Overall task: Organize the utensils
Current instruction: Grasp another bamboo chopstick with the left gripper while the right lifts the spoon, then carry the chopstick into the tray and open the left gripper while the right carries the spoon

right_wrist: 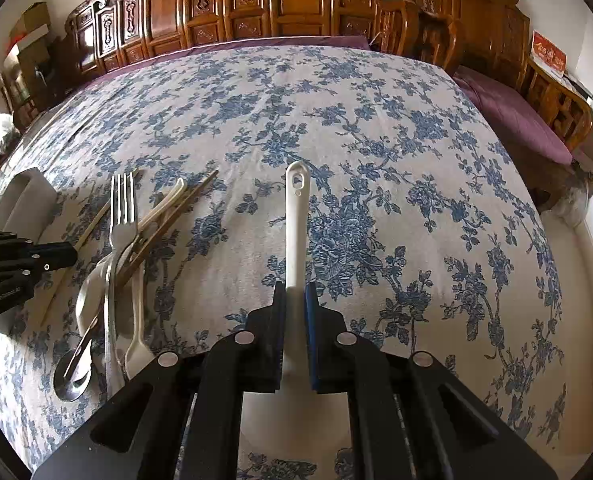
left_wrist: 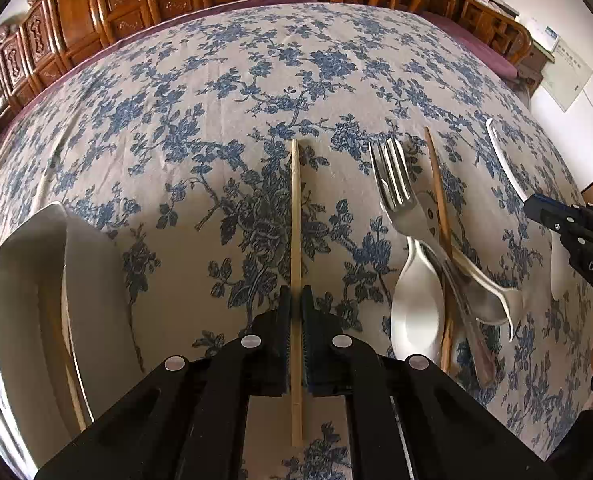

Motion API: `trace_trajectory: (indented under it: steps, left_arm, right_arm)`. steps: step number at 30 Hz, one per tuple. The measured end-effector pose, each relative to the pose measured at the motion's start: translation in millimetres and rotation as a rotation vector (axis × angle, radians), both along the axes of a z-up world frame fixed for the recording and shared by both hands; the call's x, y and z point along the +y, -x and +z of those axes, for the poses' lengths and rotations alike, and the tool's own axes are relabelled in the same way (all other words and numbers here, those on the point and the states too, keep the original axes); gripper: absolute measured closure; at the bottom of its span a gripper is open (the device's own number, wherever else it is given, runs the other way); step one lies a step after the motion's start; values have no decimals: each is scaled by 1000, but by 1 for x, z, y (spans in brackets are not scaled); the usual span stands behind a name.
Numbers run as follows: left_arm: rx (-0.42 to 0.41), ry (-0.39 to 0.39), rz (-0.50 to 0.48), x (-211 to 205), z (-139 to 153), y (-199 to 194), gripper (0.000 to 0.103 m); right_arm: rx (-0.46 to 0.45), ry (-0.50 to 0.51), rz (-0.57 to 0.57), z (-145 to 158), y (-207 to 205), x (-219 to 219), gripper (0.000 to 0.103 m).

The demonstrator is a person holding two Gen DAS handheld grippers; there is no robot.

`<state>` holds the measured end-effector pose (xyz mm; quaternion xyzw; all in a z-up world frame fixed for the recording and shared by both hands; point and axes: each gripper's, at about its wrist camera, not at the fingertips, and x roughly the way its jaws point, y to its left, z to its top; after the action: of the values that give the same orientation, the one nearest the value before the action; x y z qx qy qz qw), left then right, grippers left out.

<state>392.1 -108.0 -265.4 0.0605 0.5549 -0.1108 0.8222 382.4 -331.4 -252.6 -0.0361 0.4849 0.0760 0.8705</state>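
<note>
Here the left gripper (left_wrist: 295, 300) pinches 1 chopstick (left_wrist: 295, 216) over the floral tablecloth (left_wrist: 200, 128), beside a white dish (left_wrist: 28, 280). The right gripper (right_wrist: 295, 292) clamps a white spoon (right_wrist: 297, 216); a utensil pile (right_wrist: 124, 248) lies between them.

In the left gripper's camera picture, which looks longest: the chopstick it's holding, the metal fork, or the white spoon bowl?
1. Chopstick, longest, though it's nearest the camera.
2. Metal fork, with its handle.
3. White spoon bowl, shortest.
</note>
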Motion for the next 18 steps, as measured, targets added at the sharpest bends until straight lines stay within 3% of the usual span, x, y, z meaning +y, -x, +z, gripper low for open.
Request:
trace_trajectory:
  steps: [18]
  left_arm:
    - [-167, 85, 2, 4, 74, 42, 99]
  right_arm:
    - [-27, -36, 55, 6, 15, 18, 92]
